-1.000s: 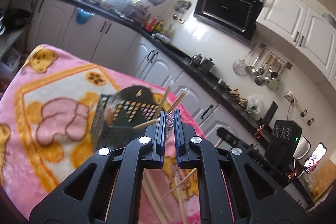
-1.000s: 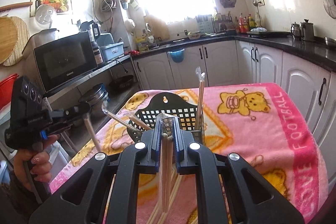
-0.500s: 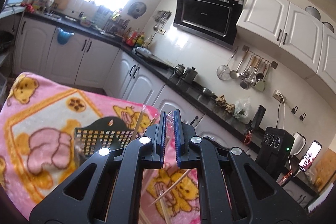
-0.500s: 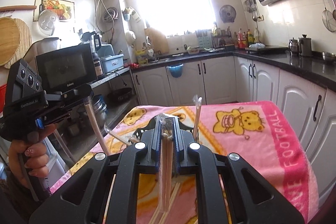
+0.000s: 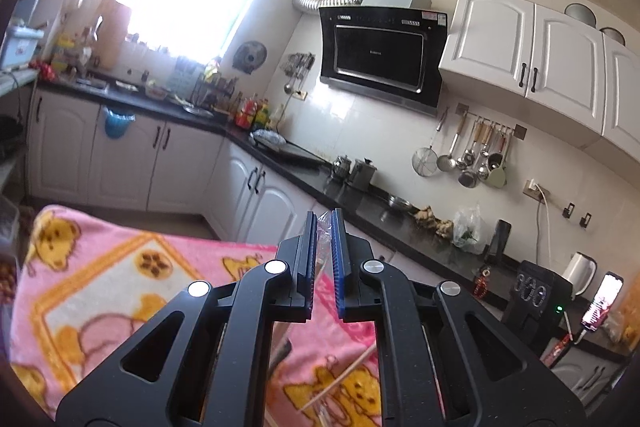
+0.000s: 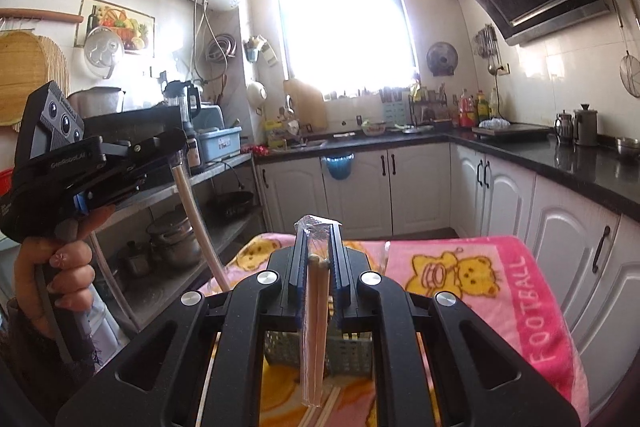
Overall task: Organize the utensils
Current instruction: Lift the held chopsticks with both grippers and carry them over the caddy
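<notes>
- Over the pink teddy-bear blanket (image 6: pixel 532 291) covering the surface, the right hand-held gripper (image 6: pixel 318 227) sits up in the air, its jaws pinched almost together on a pair of wooden chopsticks in a clear plastic sleeve (image 6: pixel 316 315).
- That pair hangs pretty much straight down between the pads, with the crinkly top of the sleeve poking out above the fingertips and the bottom end dangling free over the blanket.
- Right behind and below it you can spot the perforated utensil basket (image 6: pixel 344 351) standing on the blanket, mostly hidden by the gripper body. Can't really tell what's inside it from here.
- A few more loose chopsticks (image 6: pixel 326 407) lie flat on the blanket near the bottom edge of the right wrist view.
- Over on the left side of that same view, a hand (image 6: pixel 56 279) grips the handle of the left hand-held gripper (image 6: pixel 178 157), which is clamped on another sleeved pair of chopsticks (image 6: pixel 200 219); that one slants down towards the blanket's edge.
- From the left wrist camera, the left hand-held gripper (image 5: pixel 323 223) has its jaws nearly closed, with just a bit of clear wrapper (image 5: pixel 322 227) showing between the blue pads at the tip.
- Lower down in that view a loose chopstick (image 5: pixel 340 379) lies at an angle across the blanket (image 5: pixel 120 279).
- Background is all kitchen: white cabinets (image 5: pixel 520 51), a black range hood (image 5: pixel 380 55), and ladles hanging on a wall rail (image 5: pixel 476 151).
</notes>
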A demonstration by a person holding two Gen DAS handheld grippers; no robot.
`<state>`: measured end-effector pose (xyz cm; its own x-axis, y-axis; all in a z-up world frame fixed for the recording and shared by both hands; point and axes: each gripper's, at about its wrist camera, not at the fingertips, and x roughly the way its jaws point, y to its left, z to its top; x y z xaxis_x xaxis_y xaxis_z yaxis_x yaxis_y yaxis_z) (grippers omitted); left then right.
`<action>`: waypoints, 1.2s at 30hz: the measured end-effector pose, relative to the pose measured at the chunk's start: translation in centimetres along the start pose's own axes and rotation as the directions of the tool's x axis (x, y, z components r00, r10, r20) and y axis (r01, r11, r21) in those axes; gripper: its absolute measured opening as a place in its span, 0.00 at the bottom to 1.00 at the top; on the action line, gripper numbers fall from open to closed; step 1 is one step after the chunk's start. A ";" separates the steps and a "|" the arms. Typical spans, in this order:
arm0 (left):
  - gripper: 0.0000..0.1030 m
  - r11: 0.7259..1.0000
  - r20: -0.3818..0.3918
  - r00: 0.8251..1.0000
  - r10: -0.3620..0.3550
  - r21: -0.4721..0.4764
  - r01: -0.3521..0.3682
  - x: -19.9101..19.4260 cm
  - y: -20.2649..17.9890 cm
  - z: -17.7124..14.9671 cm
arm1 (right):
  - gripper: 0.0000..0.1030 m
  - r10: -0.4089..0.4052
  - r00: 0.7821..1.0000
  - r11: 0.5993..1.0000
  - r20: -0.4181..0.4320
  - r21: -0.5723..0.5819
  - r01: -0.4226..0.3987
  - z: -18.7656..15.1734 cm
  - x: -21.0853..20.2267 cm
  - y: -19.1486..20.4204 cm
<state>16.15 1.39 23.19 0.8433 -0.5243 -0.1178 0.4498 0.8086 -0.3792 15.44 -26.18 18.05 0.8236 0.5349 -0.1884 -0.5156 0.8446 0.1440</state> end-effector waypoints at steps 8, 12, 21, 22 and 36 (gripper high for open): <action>0.04 0.999 0.044 0.998 0.033 0.020 -0.034 0.1 0.4 2.6 | 0.10 -0.014 0.999 1.000 0.041 -0.019 0.015 2.1 0.9 0.0; 0.04 0.999 0.062 0.997 0.053 0.010 -0.054 0.4 1.2 3.3 | 0.10 -0.026 0.998 0.999 0.056 -0.029 0.027 2.8 1.3 0.0; 0.04 0.992 0.087 0.990 0.115 -0.067 -0.109 1.2 4.6 4.0 | 0.10 -0.048 0.995 0.998 0.086 -0.037 0.052 3.9 2.2 -0.2; 0.04 0.990 0.090 0.988 0.122 -0.076 -0.115 1.3 5.0 4.0 | 0.10 -0.052 0.995 0.998 0.089 -0.035 0.055 4.0 2.4 -0.3; 0.04 0.980 0.050 0.989 0.141 -0.148 -0.132 3.6 8.2 2.4 | 0.10 -0.086 0.993 0.996 0.080 -0.009 0.087 4.2 5.7 -0.9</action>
<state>23.59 6.74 21.91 0.9119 -0.3911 -0.1242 0.2856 0.8223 -0.4922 21.62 -24.02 20.96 0.8814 0.4565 -0.1217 -0.4438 0.8883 0.1180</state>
